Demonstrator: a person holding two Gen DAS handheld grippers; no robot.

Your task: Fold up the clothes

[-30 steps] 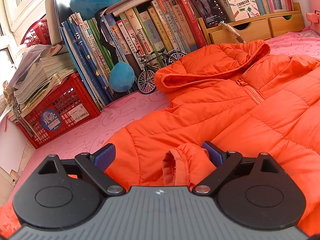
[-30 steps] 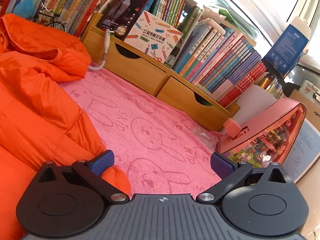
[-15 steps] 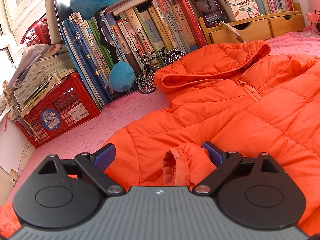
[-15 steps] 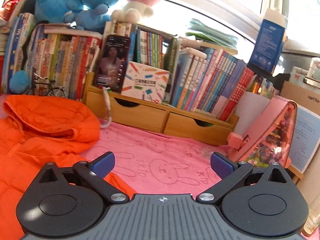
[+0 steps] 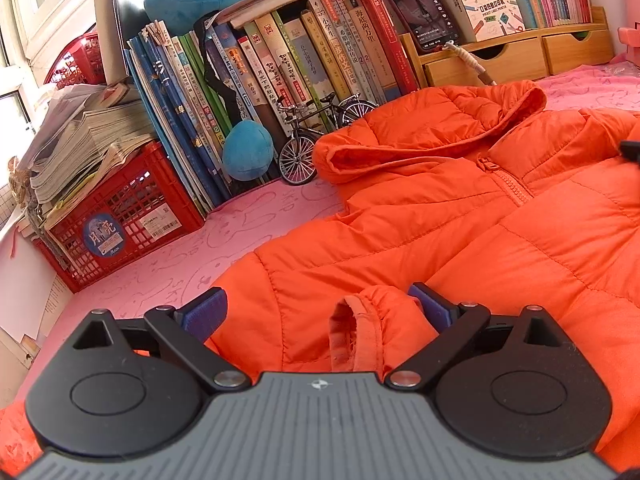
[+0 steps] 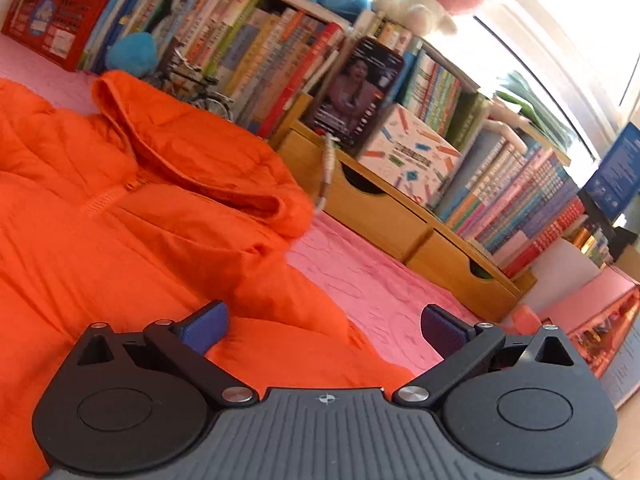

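Now that my right gripper [image 6: 322, 330] has swung back over the jacket [image 6: 120, 220], both grippers gape wide, left gripper [image 5: 316, 310] straddling the cuff [image 5: 360, 328].

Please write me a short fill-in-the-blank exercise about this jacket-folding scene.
1. The puffer jacket lying on the pink towel is ____ in colour.
2. A sleeve cuff sits between the open fingers of the ____ gripper.
3. The model bicycle stands beside the jacket's ____.

Missing words: orange; left; hood
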